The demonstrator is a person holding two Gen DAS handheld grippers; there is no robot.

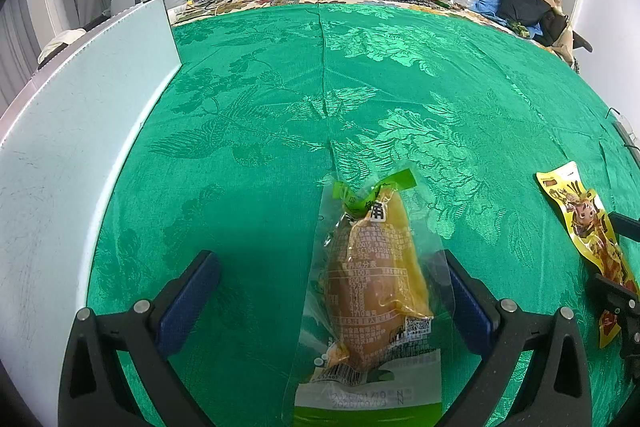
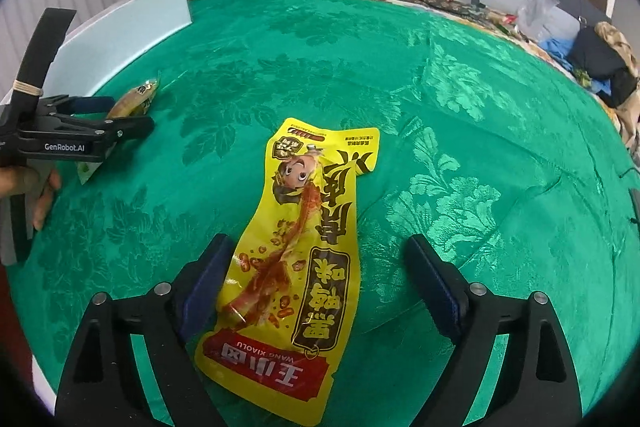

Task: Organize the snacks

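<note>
While both pairs of fingers stand apart, clamped on nothing, my right gripper (image 2: 316, 291) straddles the yellow snack packet (image 2: 296, 267) lying flat on the green cloth (image 2: 440, 87). My left gripper (image 1: 332, 291) straddles the clear-wrapped snack (image 1: 376, 275). Next, I judge, comes closing squarely on each.

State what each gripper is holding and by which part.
Nothing. The left gripper stands open around the green-topped snack pack; the right gripper stands open around the yellow snack pouch.
</note>
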